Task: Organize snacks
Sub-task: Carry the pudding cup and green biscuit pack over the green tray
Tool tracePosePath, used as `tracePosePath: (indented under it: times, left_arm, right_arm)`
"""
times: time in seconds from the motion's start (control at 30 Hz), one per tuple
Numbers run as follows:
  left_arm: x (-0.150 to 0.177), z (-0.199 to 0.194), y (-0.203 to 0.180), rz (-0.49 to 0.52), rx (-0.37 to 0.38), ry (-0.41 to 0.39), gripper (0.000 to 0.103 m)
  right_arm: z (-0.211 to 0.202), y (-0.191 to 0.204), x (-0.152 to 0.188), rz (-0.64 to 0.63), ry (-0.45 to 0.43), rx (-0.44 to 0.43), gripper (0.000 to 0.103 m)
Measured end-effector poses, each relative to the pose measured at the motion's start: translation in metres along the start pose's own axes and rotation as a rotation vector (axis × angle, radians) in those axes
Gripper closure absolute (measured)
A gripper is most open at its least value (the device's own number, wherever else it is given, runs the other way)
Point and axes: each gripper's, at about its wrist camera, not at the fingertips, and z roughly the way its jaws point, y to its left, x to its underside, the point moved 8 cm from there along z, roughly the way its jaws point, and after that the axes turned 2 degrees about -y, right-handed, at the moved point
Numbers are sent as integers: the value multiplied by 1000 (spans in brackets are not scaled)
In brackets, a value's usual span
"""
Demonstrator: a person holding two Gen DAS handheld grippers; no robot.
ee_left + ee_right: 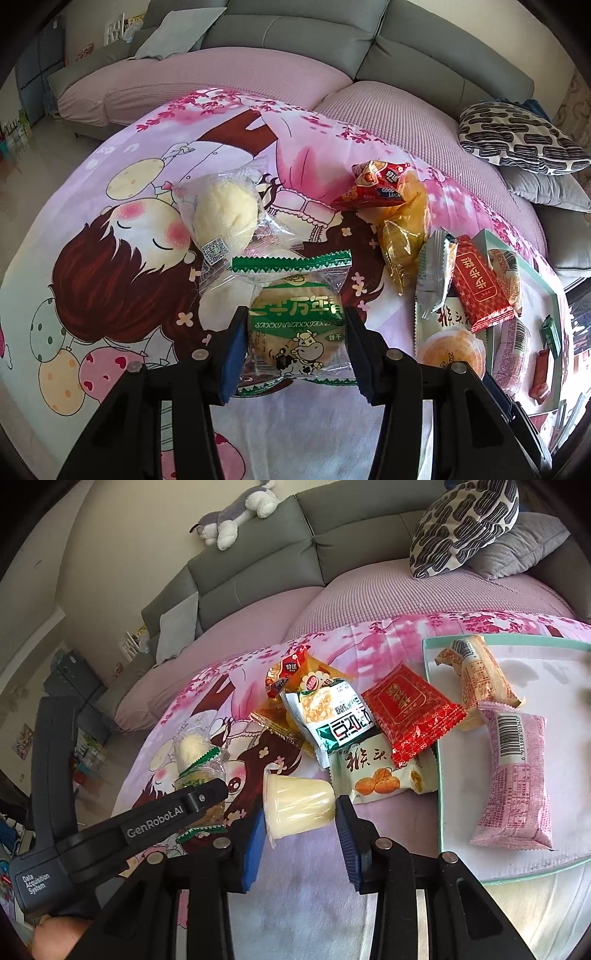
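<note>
The left claw (pixel 295 339) pinches a green biscuit pack (pixel 295 332), with a pale bun (pixel 225 218) lying just beyond it on the cloth (pixel 110 184). The right claw (pixel 301 821) grips a jelly cup (pixel 299 805) on its side; a tray (pixel 439 812) sits to its right, and a heap of snacks (pixel 332 716) lies beyond.

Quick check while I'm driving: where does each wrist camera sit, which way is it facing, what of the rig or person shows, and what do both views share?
Left wrist: rides the left tongs, looking down over the cartoon cloth toward the sofa; its pads clamp the green biscuit packet.
Right wrist: rides the right tongs, same heading; pads clamp the jelly cup; the left tongs' body crosses lower left.
Shared: red foil packet, tray, patterned cushion.
</note>
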Motion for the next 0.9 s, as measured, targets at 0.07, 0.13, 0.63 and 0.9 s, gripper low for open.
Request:
tracePosePath:
  times: [0.07,0.13,0.63,0.9]
  left_arm:
    - [-2,-5,-3,6,-2,-11,51]
    - [-5,-9,-8,15,-3,-22,51]
    - [-8,-33,-86,139,43,-86,51]
    - [2,-42,-148,231,104,-100,51]
  right_arm:
    - [-4,-2,-4,7,-12,1,64]
    - [-10,-6,-8,17,-27,-1,64]
    - [-66,-67,-37,94,-147,54,64]
    - [-106,-131,-45,172,-212,145,64]
